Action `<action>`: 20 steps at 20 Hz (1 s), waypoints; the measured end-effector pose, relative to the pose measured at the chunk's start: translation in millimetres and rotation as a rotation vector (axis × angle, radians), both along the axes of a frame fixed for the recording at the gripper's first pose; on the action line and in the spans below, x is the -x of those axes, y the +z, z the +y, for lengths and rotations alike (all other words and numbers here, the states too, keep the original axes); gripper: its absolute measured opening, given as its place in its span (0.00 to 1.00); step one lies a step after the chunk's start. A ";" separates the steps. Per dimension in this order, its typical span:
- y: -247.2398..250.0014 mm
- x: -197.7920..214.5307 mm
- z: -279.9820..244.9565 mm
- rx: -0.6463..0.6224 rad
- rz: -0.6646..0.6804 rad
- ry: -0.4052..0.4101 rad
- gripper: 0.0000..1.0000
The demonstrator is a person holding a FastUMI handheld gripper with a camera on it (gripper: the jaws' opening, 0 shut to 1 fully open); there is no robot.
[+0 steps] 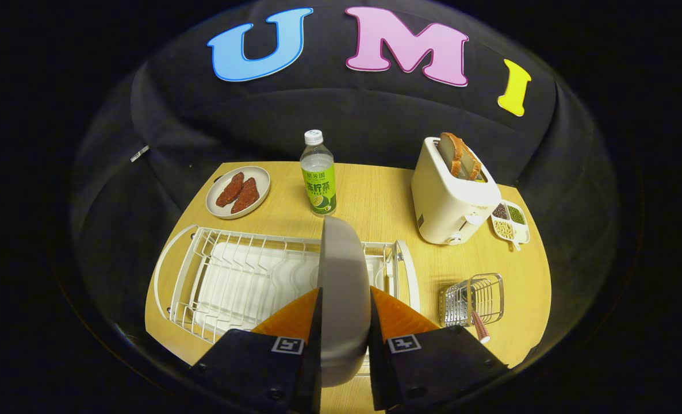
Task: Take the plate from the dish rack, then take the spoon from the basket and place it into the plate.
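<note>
Gripping the grey plate (344, 276) edge-on, the tongs (344, 322) are clamped on it, one finger pressing each face. The plate stands upright over the white dish rack (232, 276) on the wooden table (375, 195). To the right of the rack sits a wire basket (479, 299) with the spoon's (480, 329) handle poking out.

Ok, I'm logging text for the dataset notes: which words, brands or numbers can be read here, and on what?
Clear plastic bottle with a green label: printed characters, not sharp enough to quote.
White toaster holding bread: a faint mark on its front, too blurred to read.
Gripper, shut on the grey plate held edge-on: square coded markers on both fingers, no words.
</note>
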State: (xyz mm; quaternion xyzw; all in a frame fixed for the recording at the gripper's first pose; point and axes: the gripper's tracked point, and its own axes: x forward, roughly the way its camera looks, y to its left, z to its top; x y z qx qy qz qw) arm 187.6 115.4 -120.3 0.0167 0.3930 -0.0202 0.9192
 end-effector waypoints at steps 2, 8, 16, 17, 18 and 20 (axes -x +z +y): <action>7.2 -0.9 -2.0 -0.003 -0.012 -0.010 0.38; 10.2 7.9 -17.7 -0.015 -0.011 -0.037 0.34; 16.9 54.9 -29.8 -0.159 -0.018 0.010 0.27; 21.4 67.0 -24.7 -0.205 -0.028 0.043 0.27; 24.0 82.5 -24.6 -0.237 -0.026 0.065 0.27; 23.4 115.0 -29.1 -0.272 -0.011 0.104 0.27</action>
